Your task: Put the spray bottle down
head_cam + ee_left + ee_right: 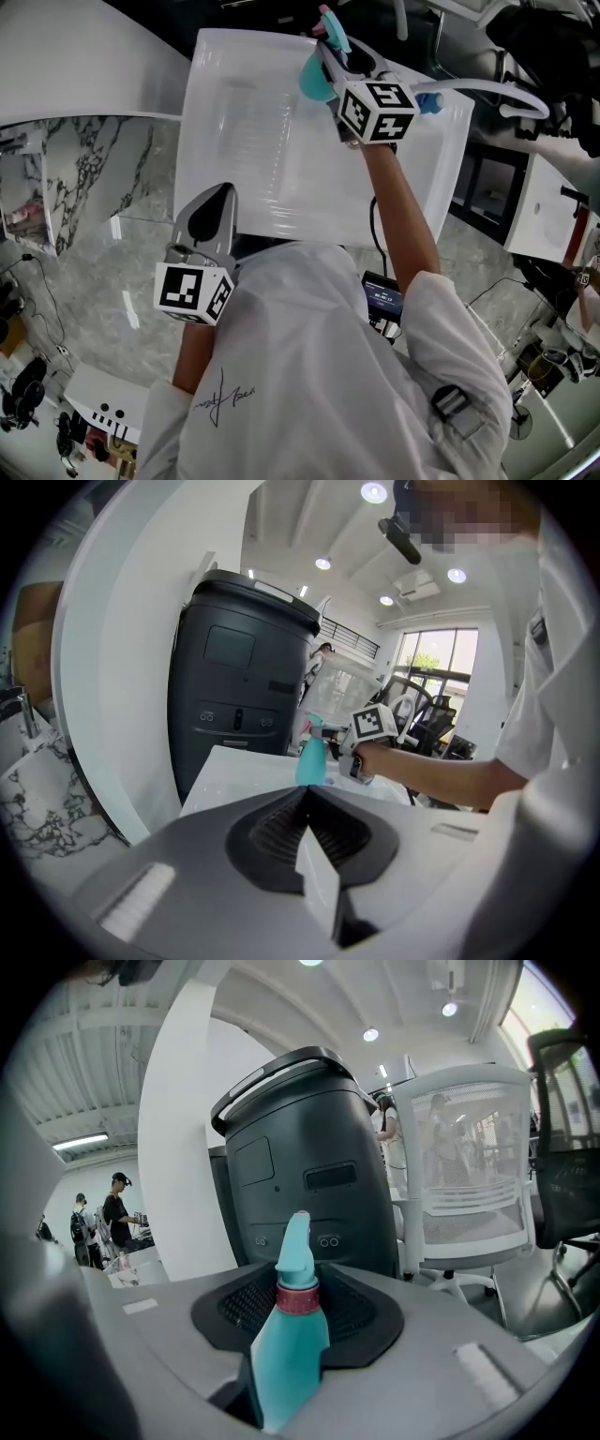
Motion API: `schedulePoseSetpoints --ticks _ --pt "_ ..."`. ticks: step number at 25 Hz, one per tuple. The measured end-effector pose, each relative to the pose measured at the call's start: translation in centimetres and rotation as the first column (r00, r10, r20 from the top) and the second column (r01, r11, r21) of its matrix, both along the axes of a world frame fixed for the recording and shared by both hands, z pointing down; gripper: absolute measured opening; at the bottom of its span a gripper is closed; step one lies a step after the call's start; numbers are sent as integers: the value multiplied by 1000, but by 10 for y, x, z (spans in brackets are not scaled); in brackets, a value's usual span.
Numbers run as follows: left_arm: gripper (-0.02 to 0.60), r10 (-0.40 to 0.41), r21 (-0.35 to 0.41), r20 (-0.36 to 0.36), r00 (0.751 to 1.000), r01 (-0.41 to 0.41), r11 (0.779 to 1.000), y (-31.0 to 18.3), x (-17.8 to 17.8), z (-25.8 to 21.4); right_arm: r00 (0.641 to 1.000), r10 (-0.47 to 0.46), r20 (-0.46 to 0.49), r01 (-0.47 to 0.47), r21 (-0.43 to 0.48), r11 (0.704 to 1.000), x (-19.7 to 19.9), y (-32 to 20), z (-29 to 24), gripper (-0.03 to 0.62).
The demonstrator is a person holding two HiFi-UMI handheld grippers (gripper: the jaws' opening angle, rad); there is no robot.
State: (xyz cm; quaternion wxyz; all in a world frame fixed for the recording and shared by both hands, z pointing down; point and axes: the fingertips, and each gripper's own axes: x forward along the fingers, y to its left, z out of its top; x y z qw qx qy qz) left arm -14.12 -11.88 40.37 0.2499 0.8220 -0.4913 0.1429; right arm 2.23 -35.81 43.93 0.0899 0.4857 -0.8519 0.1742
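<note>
**At the table's far edge, a bottle about to land**

Between the ribbed black pads of the right gripper [337, 58], a teal plastic spray bottle [286, 1335] with a red knurled collar is clamped by its flat-sided body. The jaws stand wide around it and the trigger head pokes up clear. The bottle is held over the far edge of the glossy white rectangular table [244, 141]. Its base looks close to the top, though whether it touches cannot be told. By the table's near edge, toward the left, the left gripper [307, 803] hangs with its jaws pressed together on nothing.

The risk lies in the landing. Tall, narrow and heavy at the head, the bottle would likely topple if the jaws part while it leans or hangs off the surface. So close to the edge, a fall could carry it down to the grey-veined marble floor [94, 272]. The tabletop's slick, hard sheen offers little friction, so a sideways nudge from a withdrawing pad might skate the bottle outward. The smooth plastic could also slip through the pads if the clamp eases early.

Beyond the table stands a tall, dark-grey, round-shouldered plastic cabinet [309, 1157], matt and set with small buttons. To its right is a white mesh-backed office chair [469, 1138].
</note>
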Motion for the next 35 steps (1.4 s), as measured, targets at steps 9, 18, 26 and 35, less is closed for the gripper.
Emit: schedulePoseSetpoints --ticks 9,18,26,35 --pt "54 6 -15 7 1000 -6 1000 0 0 4 999 50 19 -52 113 992 2 -10 -2 134" --pt "54 7 -17 11 1000 -7 1000 -1 0 4 998 66 -13 -61 212 975 2 -11 0 133" --pt "54 8 -20 7 1000 -8 1000 2 0 6 996 82 -25 -73 245 967 5 1 4 133" --pt "54 19 -15 1 1000 -19 1000 3 4 4 996 82 -40 -70 243 968 9 15 8 135"
